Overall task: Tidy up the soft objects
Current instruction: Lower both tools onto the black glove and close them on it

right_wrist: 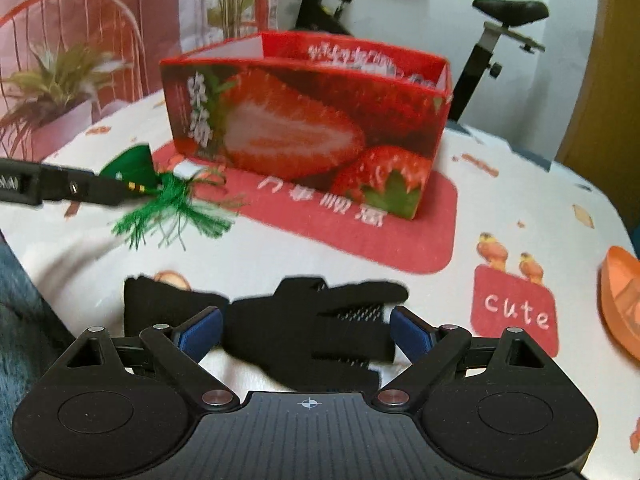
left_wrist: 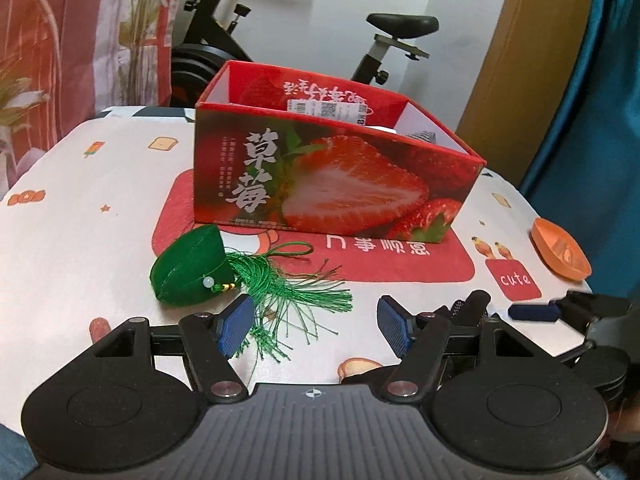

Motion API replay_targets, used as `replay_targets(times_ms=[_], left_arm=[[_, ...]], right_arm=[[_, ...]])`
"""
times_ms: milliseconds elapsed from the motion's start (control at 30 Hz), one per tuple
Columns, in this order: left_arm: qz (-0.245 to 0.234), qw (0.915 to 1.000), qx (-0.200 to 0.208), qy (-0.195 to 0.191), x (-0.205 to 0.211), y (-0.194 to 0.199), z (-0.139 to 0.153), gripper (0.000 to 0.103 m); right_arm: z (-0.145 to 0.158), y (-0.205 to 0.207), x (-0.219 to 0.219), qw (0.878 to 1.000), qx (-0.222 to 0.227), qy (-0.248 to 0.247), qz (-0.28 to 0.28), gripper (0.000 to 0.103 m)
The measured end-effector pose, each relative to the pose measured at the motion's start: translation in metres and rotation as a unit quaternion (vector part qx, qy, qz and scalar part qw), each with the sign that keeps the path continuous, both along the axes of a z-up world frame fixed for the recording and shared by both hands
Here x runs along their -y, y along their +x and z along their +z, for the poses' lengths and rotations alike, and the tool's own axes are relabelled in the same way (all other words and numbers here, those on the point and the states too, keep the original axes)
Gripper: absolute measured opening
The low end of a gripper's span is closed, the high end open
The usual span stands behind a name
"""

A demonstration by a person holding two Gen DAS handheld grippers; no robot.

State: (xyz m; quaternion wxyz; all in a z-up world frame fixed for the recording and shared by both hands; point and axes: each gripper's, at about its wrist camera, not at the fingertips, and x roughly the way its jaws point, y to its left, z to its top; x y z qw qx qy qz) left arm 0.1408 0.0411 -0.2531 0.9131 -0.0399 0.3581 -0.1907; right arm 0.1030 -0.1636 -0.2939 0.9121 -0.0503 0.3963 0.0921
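The left gripper (left_wrist: 316, 322) has its jaws parted, grasping nothing; the blue pads (left_wrist: 234, 326) sit low in the left wrist frame, and the tassel (left_wrist: 296, 292) of a green stuffed pouch (left_wrist: 188, 266) fans out between them on the tabletop (left_wrist: 80, 216), its threads running past the left pad. Whether the pad touches the threads cannot be told. The pouch itself lies left of centre, just in front of the lower left corner of the red strawberry box (left_wrist: 332, 184), apart from it.

The right gripper (right_wrist: 306, 330) also has its jaws spread wide and released. A black glove (right_wrist: 304, 320) lies flat on the tabletop between the 2 blue pads, stretching from the lower left toward the right pad; the pads stand at either side of it without visibly pressing.

Beyond the glove in the right wrist frame, the open-topped box stands at upper centre on a red patch of the printed cloth. An orange dish (right_wrist: 624, 304) sits at the right edge. At the left edge, the left gripper's dark finger reaches in beside the pouch. An exercise bike (left_wrist: 280, 32) stands behind the tabletop.
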Motion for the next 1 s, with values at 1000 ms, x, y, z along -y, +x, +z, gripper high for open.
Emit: replay_targets(times_ms=[1000], left_arm=[[-0.001,0.9972,-0.072,-0.019,-0.002,0.024,-0.046,0.045]], right_arm=[[-0.030,0.061,-0.049,0.999,-0.003,0.005,0.045,0.080]])
